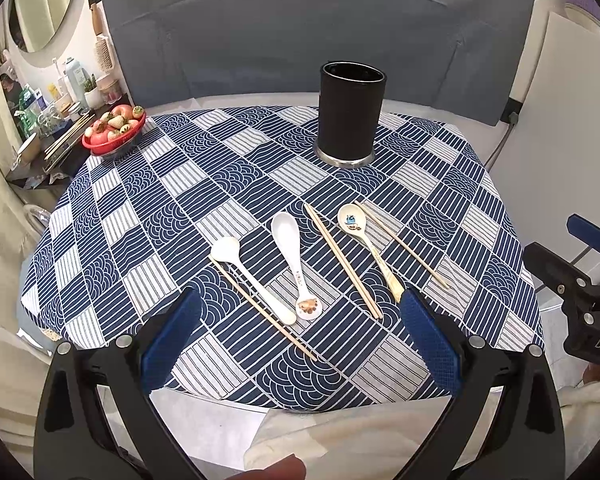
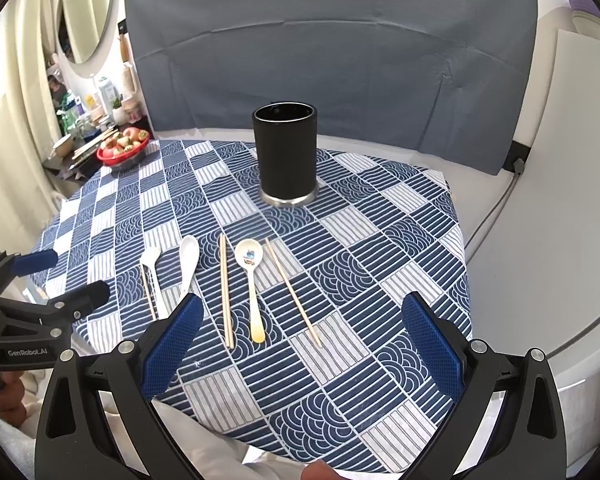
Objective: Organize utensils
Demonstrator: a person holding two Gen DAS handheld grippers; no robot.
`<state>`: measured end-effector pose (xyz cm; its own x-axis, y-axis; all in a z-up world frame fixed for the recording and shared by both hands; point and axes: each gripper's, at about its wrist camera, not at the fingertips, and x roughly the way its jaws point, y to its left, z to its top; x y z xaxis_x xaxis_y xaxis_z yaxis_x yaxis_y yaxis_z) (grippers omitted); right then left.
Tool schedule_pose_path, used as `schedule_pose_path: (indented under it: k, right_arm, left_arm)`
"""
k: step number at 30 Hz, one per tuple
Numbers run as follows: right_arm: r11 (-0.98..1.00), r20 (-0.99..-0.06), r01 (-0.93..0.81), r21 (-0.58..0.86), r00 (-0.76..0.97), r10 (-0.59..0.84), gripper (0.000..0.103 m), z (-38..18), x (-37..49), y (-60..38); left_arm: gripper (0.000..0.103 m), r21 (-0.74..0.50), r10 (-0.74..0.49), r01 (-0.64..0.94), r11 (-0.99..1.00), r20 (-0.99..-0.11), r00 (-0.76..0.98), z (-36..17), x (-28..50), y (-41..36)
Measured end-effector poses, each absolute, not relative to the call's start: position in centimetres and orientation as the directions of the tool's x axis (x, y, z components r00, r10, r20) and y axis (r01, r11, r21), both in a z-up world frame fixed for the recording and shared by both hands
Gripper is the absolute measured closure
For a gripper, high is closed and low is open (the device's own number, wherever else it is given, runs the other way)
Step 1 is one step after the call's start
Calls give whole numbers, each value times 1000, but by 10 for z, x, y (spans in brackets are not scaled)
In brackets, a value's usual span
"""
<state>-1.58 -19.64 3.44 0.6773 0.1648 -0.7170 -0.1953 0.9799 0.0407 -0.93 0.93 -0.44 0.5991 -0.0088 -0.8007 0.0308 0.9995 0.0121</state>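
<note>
Jaws spread on both; only left view shows paw-print spoon (image 1: 298, 264) handle.

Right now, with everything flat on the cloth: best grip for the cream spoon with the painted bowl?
Take the cream spoon at mid-handle, from straight above, with the open right gripper, fingers across the shaft. It lies flat, bowl toward the black holder; the handle is thin. The paired chopsticks and single chopstick flank it closely, so clearance is probably tight.

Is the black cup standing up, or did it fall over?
Standing up. The black cup rests on its silver base on the tablecloth, with its round open mouth facing up.
</note>
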Motion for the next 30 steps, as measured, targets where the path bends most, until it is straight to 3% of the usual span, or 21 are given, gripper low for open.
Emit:
schedule_pose_path:
  k: [30]
  right_arm:
    - [981,-704,-193,13,695,146,8,42,-29,-194]
  left_arm:
    - [6,6,-19,39,999,-785,619,-1,-20,11]
